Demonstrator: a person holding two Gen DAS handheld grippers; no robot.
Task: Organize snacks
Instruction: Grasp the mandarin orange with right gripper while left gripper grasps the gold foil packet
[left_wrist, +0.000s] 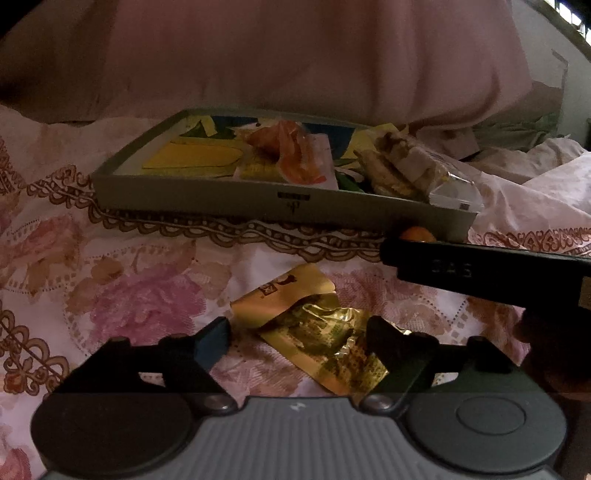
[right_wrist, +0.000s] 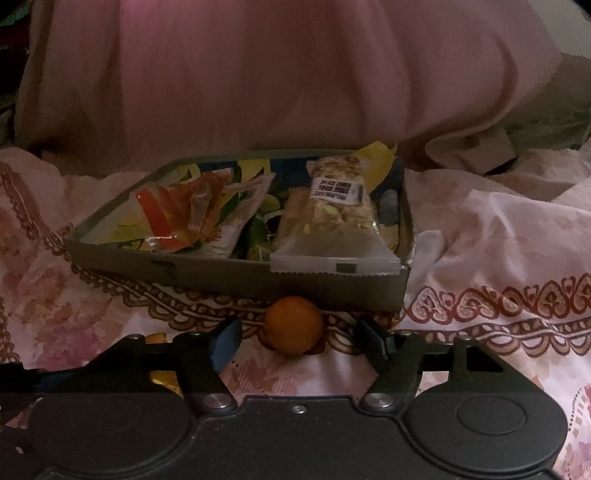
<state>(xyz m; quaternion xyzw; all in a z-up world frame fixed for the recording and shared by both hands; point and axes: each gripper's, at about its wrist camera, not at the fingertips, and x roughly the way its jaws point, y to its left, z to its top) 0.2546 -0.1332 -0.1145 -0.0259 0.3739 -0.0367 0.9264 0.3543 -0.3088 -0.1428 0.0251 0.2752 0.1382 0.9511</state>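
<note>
A grey shallow box (left_wrist: 221, 197) lies on the floral bedsheet and holds several snack packets, among them an orange-and-white packet (left_wrist: 295, 155) and a clear cereal bar pack (left_wrist: 410, 170). The box also shows in the right wrist view (right_wrist: 221, 275), with the orange packet (right_wrist: 177, 214) and the bar pack (right_wrist: 336, 214). My left gripper (left_wrist: 299, 332) is open, its fingers on either side of two gold foil packets (left_wrist: 317, 325) on the sheet. My right gripper (right_wrist: 295, 339) is open around a small orange fruit (right_wrist: 293, 319) lying against the box's front wall. The fruit peeks out in the left wrist view (left_wrist: 415, 234).
The right gripper's black body (left_wrist: 480, 273) crosses the right of the left wrist view. A large pink pillow (right_wrist: 277, 81) lies behind the box. Rumpled sheet (right_wrist: 509, 221) rises to the right. The bed is covered by a floral sheet (left_wrist: 110, 280).
</note>
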